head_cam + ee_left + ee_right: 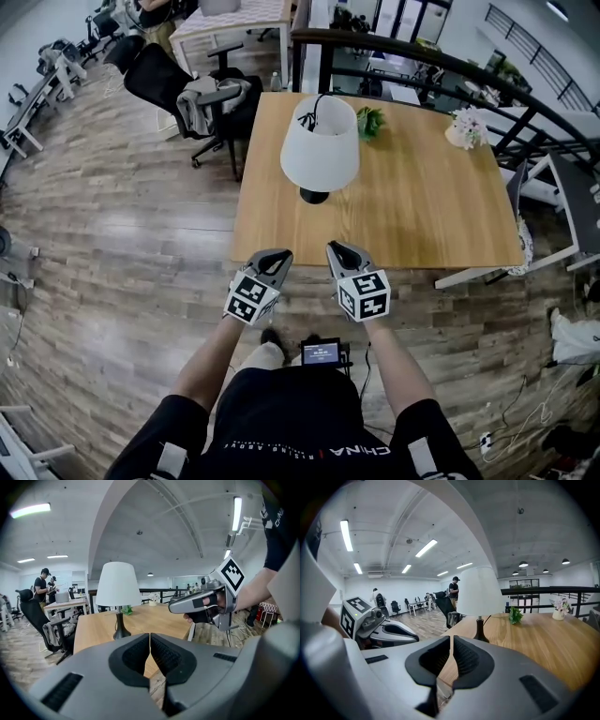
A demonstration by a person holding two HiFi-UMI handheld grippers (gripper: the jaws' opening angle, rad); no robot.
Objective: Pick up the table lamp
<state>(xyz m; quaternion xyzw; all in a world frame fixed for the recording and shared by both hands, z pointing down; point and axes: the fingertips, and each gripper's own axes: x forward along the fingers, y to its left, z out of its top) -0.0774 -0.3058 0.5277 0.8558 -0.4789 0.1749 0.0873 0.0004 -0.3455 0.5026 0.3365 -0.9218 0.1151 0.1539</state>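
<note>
A table lamp [320, 148] with a white shade and a black stem and base stands on the left half of a wooden table [422, 211]. It also shows ahead in the left gripper view as the lamp [117, 585] and in the right gripper view as the lamp [478, 595]. My left gripper [278, 255] and right gripper [333, 248] hover side by side at the table's near edge, short of the lamp. Both are shut with nothing between their jaws. The left gripper [149, 634] and the right gripper [453, 637] show tips touching.
A small green plant [369, 121] and a white flower pot [466, 128] stand at the table's far side. A black office chair [192, 94] sits left of the table. A dark railing [441, 66] runs behind it. People stand far off at desks [44, 588].
</note>
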